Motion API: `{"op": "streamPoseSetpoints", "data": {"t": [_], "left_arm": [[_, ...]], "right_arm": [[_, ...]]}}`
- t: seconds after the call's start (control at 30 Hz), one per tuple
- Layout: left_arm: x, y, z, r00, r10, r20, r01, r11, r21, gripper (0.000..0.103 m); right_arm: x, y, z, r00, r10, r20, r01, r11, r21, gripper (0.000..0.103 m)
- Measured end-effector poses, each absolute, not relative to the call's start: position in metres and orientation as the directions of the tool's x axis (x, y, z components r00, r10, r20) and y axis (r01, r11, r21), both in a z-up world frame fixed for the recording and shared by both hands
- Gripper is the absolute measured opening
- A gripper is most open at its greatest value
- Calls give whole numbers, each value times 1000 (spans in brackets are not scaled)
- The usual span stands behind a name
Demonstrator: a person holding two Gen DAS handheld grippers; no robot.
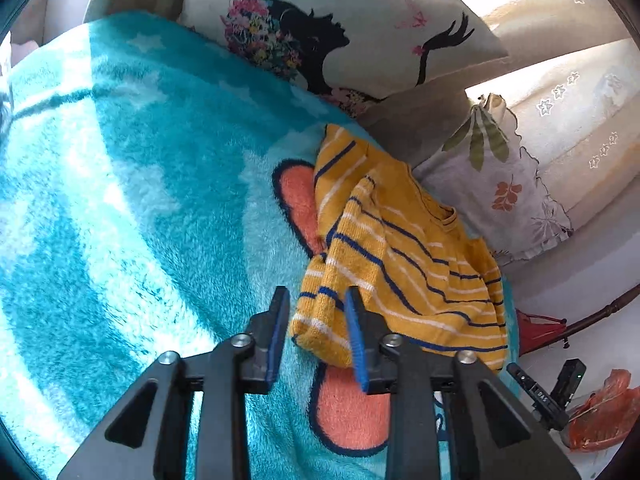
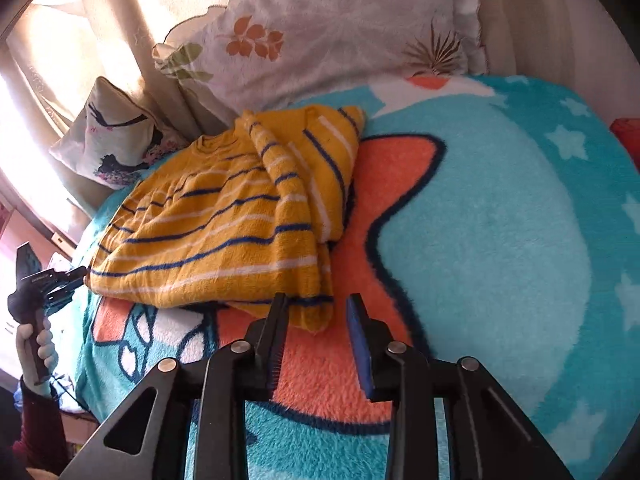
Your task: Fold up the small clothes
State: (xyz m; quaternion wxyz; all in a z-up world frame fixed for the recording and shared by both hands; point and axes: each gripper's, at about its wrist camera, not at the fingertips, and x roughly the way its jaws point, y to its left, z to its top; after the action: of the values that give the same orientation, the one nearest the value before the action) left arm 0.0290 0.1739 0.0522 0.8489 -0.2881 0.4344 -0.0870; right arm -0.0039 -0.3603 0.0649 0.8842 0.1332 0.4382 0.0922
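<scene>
A mustard-yellow knitted sweater (image 1: 420, 280) with blue and white stripes lies partly folded on the teal fleece blanket (image 1: 140, 200). One sleeve is laid over its body. My left gripper (image 1: 317, 300) hovers over the sleeve's cuff. Its jaws stand open, the cuff lies loose between them, and a gap shows beside the left pad. In the right wrist view the sweater (image 2: 208, 232) lies flat with its side folded in. My right gripper (image 2: 318, 306) stands open just above the sweater's near corner, gripping nothing.
A pillow printed with a black silhouette (image 1: 340, 28) and a leaf-print pillow (image 2: 320, 28) lean against a pale curtain behind the blanket (image 2: 500, 240). At the far left a hand (image 2: 34, 344) holds a black device (image 2: 40, 280) off the blanket's edge. Red plastic (image 1: 604, 412) lies low on the right.
</scene>
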Motion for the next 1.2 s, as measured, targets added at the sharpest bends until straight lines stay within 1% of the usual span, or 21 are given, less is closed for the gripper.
{"op": "streamPoseSetpoints", "data": {"t": [0.07,0.1,0.17,0.27,0.3,0.4,0.47,0.5,0.57,0.6,0.67,0.7,0.77,0.83,0.9,0.93,0.97,1.0,1.03,1.1,1.2], "left_arm": [[25,175,60,632,-391,-669,-90,820,-565,53],[24,174,61,635,-401,-660,-80,816,-573,55],[26,169,61,627,-422,-655,-63,811,-582,56],[30,157,57,610,-421,-671,-60,820,-570,56],[31,154,55,605,-424,-674,-63,818,-571,56],[28,154,52,602,-440,-667,-73,801,-594,56],[25,160,52,608,-439,-661,-85,792,-604,57],[24,164,52,613,-436,-659,-94,788,-608,60],[23,172,48,619,-429,-658,-112,781,-615,64],[25,175,46,620,-426,-659,-119,778,-616,65],[30,178,40,613,-432,-661,-124,774,-620,65],[34,176,36,607,-439,-662,-124,771,-624,65],[44,170,28,590,-460,-663,-117,764,-634,67],[54,159,19,570,-479,-667,-116,757,-643,72],[62,147,10,548,-508,-664,-109,744,-659,73],[61,141,12,560,-503,-658,-91,752,-653,73],[58,136,15,570,-507,-647,-68,756,-651,57],[55,130,17,570,-526,-631,-40,749,-661,26],[51,126,17,568,-539,-622,-28,743,-669,16],[44,127,11,591,-528,-610,-51,730,-682,16],[44,135,-3,596,-553,-583,-89,676,-732,17]], "right_arm": [[-3,-359,80,645,269,-715,-46,948,315,34],[-1,-356,86,660,283,-696,-60,943,327,35],[11,-340,96,668,325,-670,-109,933,344,38],[46,-313,97,643,391,-659,-171,912,374,51],[61,-305,92,629,406,-663,-181,906,383,53],[120,-293,67,589,353,-727,-130,929,346,53],[150,-301,47,573,275,-772,-35,949,312,53],[161,-311,39,576,251,-778,16,948,318,51],[167,-322,39,596,251,-762,64,932,357,49],[165,-322,42,600,242,-762,75,932,355,50],[157,-315,54,620,167,-767,93,955,283,54],[152,-311,60,628,168,-760,76,958,275,54],[141,-300,71,630,220,-745,26,953,303,55],[133,-283,82,623,277,-732,-35,944,327,58],[130,-259,89,599,345,-723,-113,930,350,60],[130,-246,91,577,383,-722,-157,919,362,60],[131,-229,92,546,421,-724,-205,905,372,60],[132,-211,92,513,454,-728,-250,891,379,60],[133,-190,91,477,484,-734,-299,874,383,60],[138,-150,87,409,524,-747,-377,843,384,61],[150,-92,77,308,553,-774,-462,799,386,62]]}}
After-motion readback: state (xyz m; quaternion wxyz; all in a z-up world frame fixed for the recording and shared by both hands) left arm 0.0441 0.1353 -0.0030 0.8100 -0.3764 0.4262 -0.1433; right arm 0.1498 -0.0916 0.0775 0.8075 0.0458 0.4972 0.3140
